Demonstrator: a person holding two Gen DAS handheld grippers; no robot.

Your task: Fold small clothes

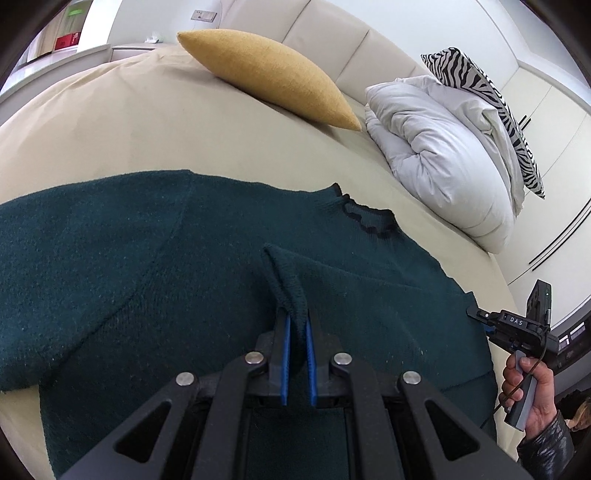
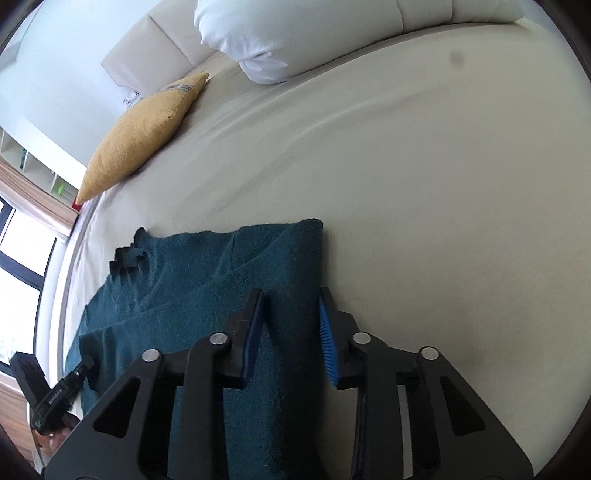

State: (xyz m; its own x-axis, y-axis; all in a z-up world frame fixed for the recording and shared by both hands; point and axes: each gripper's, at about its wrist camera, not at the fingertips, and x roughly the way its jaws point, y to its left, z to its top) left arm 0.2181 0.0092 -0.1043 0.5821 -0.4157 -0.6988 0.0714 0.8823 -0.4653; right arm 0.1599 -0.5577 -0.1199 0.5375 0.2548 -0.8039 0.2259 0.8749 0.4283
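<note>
A wide bed covered with a smooth cream sheet [image 1: 110, 122] fills both views, with a padded cream headboard [image 1: 332, 33] along its far edge. On the sheet, nearest the cameras, lies a dark teal knitted sweater [image 1: 110, 258], spread flat with its frilled dark collar [image 1: 365, 218] pointing toward the headboard and one side folded over its body. Beyond the sweater, toward the headboard, a rumpled white duvet [image 1: 443, 147] is heaped up, and a zebra-striped cushion [image 1: 491, 107] leans on top of the duvet. Also beyond the sweater, to the left of the duvet, a mustard-yellow woven cushion [image 1: 269, 77] rests on the sheet.

The left gripper [image 1: 297, 328] sits over the middle of the sweater, its blue-padded jaws drawn close together and pinching a raised ridge of the knit between them. The right gripper [image 2: 290, 332] is at the sweater's folded side edge, its jaws spread well apart, one over the teal fabric and the other at the border with the bare sheet, gripping nothing.
</note>
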